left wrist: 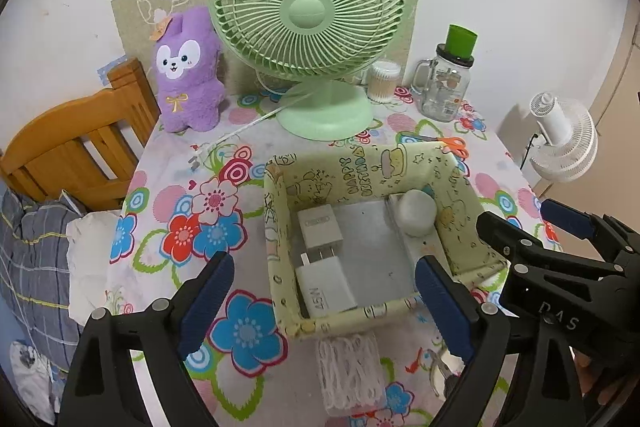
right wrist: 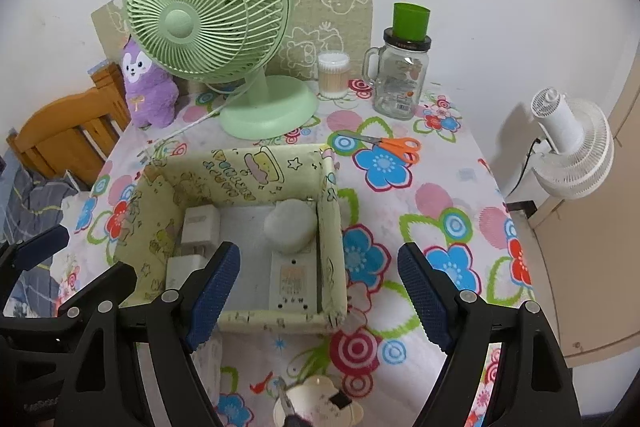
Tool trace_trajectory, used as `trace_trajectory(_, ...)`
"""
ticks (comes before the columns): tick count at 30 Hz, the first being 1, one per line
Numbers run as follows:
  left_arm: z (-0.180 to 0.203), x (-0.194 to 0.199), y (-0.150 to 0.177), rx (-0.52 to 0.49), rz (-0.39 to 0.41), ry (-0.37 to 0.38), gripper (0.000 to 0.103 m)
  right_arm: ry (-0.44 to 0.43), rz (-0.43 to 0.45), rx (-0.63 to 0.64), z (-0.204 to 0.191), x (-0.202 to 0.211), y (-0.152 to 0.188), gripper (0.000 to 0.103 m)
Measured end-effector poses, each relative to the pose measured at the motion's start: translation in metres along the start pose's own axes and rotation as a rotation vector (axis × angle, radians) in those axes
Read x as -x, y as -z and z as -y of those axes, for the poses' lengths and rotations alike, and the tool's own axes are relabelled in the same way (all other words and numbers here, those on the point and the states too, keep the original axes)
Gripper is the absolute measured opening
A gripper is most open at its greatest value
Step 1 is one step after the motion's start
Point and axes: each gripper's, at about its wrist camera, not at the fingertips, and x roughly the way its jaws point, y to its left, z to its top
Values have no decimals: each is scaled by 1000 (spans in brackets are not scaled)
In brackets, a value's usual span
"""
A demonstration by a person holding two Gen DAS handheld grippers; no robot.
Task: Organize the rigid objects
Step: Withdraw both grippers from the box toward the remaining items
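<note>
A yellow cartoon-print box (left wrist: 280, 227) (right wrist: 330, 227) stands on the flowered table. Inside it lie two white chargers (left wrist: 320, 227) (left wrist: 326, 287), a white rounded case (left wrist: 418, 213) (right wrist: 290, 225) and a white power strip (right wrist: 292, 279). My left gripper (left wrist: 326, 303) hovers open over the box's near left part, with nothing between its blue pads. My right gripper (right wrist: 318, 297) is open above the box's near right corner and holds nothing; it also shows at the right edge of the left wrist view. Orange-handled scissors (right wrist: 384, 145) lie behind the box.
A green desk fan (left wrist: 316, 23), a purple plush (left wrist: 188, 75), a swab tub (right wrist: 334, 75) and a glass jar mug under a green cup (right wrist: 400, 75) line the back. A white knitted cloth (left wrist: 352, 371) lies in front of the box. A wooden chair (left wrist: 68, 151) stands left and a white fan (right wrist: 572, 147) right.
</note>
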Motion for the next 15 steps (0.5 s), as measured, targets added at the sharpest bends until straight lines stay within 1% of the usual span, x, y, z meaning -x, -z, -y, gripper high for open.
trace_trajectory(9, 6, 23, 11, 6, 6, -1, 94, 3, 24, -7, 3, 29, 10, 83)
trace_trajectory(15, 11, 41, 18, -1, 33, 0, 94, 13, 42, -1, 4, 46, 16, 83)
